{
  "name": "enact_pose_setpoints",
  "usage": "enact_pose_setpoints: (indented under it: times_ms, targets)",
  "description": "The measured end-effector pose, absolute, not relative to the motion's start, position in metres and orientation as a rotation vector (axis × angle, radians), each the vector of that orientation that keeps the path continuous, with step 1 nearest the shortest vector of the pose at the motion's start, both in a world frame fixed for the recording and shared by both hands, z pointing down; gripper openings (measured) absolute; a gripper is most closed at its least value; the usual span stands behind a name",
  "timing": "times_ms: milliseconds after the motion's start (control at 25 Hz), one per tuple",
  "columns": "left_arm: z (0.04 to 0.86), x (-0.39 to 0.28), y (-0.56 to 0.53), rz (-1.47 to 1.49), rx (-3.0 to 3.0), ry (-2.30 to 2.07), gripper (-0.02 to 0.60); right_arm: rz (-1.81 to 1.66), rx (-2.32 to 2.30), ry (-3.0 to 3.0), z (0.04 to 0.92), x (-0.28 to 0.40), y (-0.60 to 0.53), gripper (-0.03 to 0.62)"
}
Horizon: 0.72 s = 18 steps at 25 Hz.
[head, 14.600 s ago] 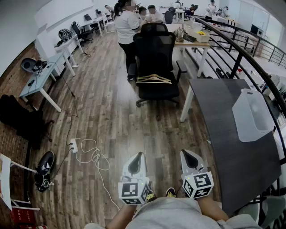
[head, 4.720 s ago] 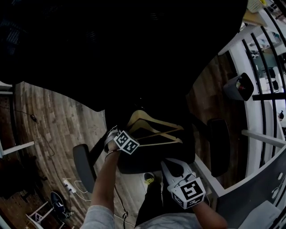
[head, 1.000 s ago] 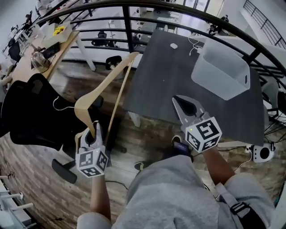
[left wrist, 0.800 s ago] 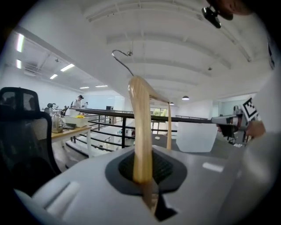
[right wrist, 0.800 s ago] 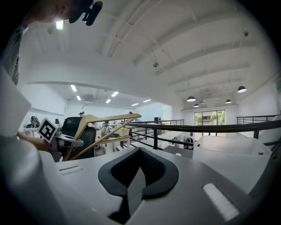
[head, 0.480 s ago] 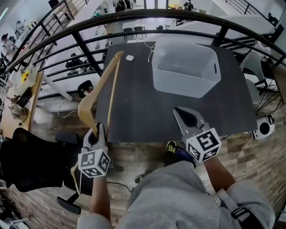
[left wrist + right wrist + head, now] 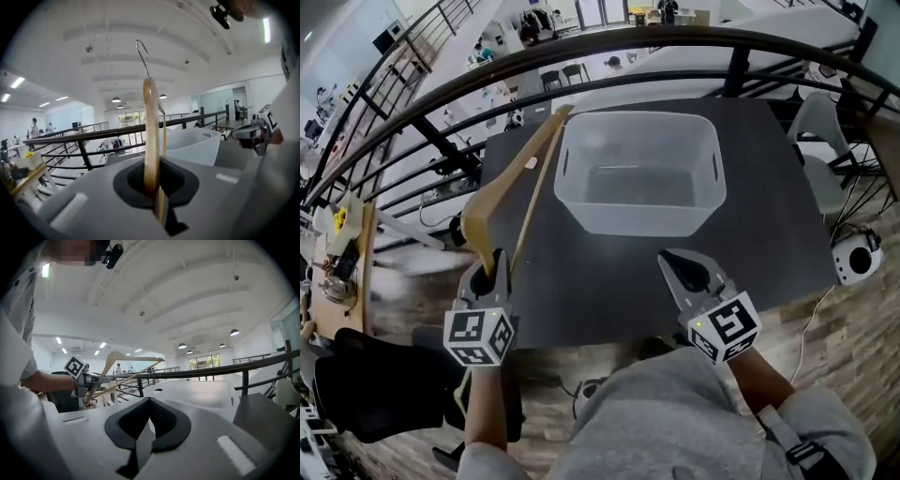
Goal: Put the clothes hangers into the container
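My left gripper (image 7: 492, 270) has its jaws pinching one end of the wooden hanger (image 7: 521, 173), and my right gripper (image 7: 682, 270) is closed and empty. Held that far out, the hanger may swing and clip the container (image 7: 581, 214) rim.

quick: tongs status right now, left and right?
Left tongs: closed, holding the wooden clothes hanger.
Right tongs: closed, nothing between them.

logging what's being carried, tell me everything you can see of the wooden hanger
A pale wooden hanger with a triangular frame, thin lower bar and metal hook. The left hand-held gripper is shut on one corner; the rest slants up over the dark table toward the container's left rim, held in the air.
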<state>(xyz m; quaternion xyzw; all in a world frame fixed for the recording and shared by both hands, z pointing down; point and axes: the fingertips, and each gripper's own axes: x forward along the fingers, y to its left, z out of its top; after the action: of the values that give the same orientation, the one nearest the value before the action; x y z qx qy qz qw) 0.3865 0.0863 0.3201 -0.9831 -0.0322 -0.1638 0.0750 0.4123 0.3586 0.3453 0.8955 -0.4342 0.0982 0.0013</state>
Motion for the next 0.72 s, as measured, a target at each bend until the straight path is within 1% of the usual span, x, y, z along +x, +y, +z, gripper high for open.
enact_pose_setpoints:
  times_ms: [240, 400, 720]
  targets:
    - [0.306, 0.463, 0.154, -0.625, -2.640, -0.407, 0.006, 0.329, 2.862, -1.348, 0.345, 0.441, 0.403, -0.002]
    - [0.322, 0.510, 0.188, -0.714, -2.421, -0.593, 0.007, 0.321, 2.924, -1.261, 0.345, 0.446, 0.427, -0.002]
    - [0.363, 0.579, 0.235, -0.894, -2.146, -0.704, 0.008, 0.358, 3.004, -1.144, 0.351, 0.445, 0.470, -0.002]
